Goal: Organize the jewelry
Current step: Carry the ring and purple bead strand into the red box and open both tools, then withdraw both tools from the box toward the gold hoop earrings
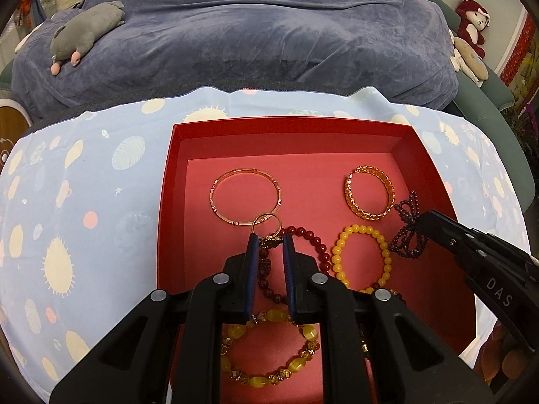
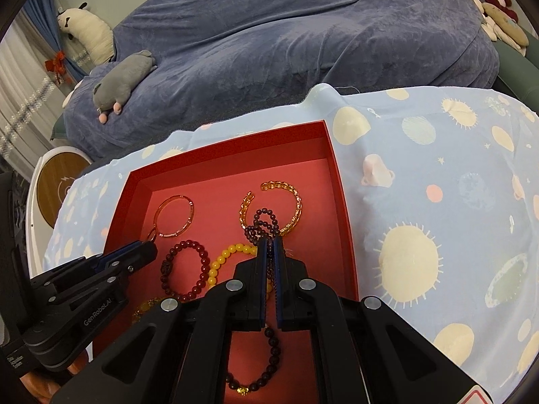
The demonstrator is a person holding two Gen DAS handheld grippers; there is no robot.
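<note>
Since both grippers are already loaded, here's how the stuff looks like it'll handle. The left gripper (image 1: 269,240) has its jaws pressed in on a small gold ring (image 1: 267,224), pinching it at the decorated top so the band pokes out past the tips. It hangs over the middle of the red box (image 1: 289,124), just near of the thin rose-gold bangle (image 1: 246,197). A ring like that is probably light, hard and slick, so I'd guess it can twist or pop out if the squeeze eases unevenly. The chunky top seems the better place to hold it than the smooth band.

The right gripper (image 2: 270,244) is pinching a dark purple bead strand (image 2: 262,224) that's bunched into loops, over the right side of the box, next to the amber link bracelet (image 2: 289,202). That one looks floppy and stringy; it'll drape and swing, and a loop could snag on the amber links when it's set down. I can't tell how many strands are actually between the jaws.

Already lying in the box: a dark red bead bracelet (image 2: 187,271), a yellow bead bracelet (image 1: 362,257), and a yellow oval-bead bracelet (image 1: 269,350) at the near end. The beaded ones are likely stretchy and roll easily, while the bangle is stiff. The box sits on a light blue patterned cloth (image 1: 84,219), so it might slide if bumped.
</note>
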